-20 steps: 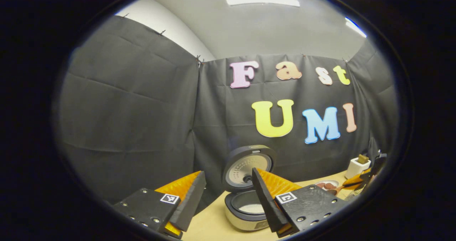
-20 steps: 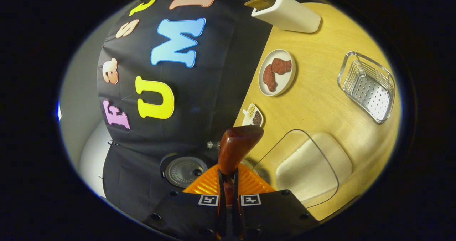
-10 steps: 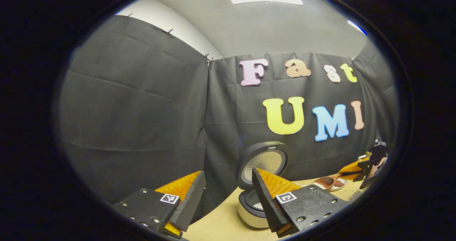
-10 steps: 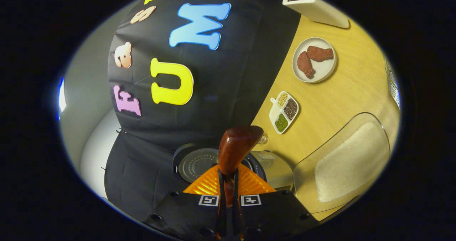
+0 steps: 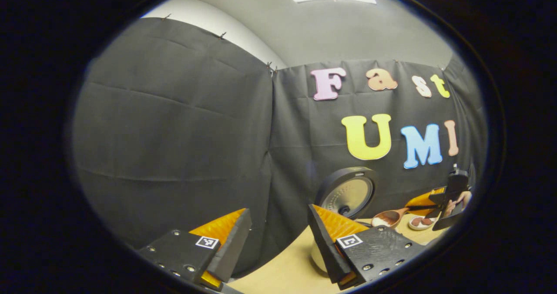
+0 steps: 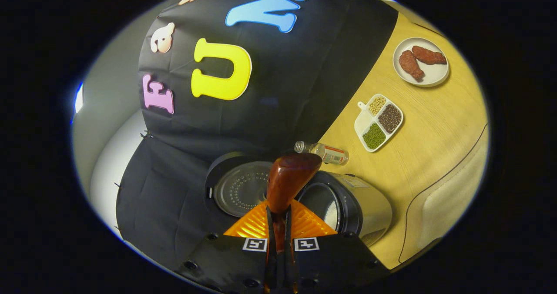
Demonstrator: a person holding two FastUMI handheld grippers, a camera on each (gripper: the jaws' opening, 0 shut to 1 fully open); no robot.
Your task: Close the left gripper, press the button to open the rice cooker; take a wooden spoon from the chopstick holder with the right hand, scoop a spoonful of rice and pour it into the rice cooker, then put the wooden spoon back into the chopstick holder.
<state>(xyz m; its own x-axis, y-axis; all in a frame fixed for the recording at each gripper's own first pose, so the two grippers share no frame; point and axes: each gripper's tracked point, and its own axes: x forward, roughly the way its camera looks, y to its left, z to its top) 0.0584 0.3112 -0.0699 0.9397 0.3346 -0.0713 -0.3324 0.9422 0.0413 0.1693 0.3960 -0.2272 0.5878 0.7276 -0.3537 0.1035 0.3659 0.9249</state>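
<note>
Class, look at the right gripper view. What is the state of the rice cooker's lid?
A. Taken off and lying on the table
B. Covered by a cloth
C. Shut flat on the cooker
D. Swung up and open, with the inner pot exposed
D: the lid of the rice cooker stands raised behind the open pot, and the wooden spoon in the right gripper fingers is poised over it.

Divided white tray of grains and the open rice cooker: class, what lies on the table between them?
In the right gripper view, a small clear bottle lies on its side between the divided white tray and the rice cooker.
</note>
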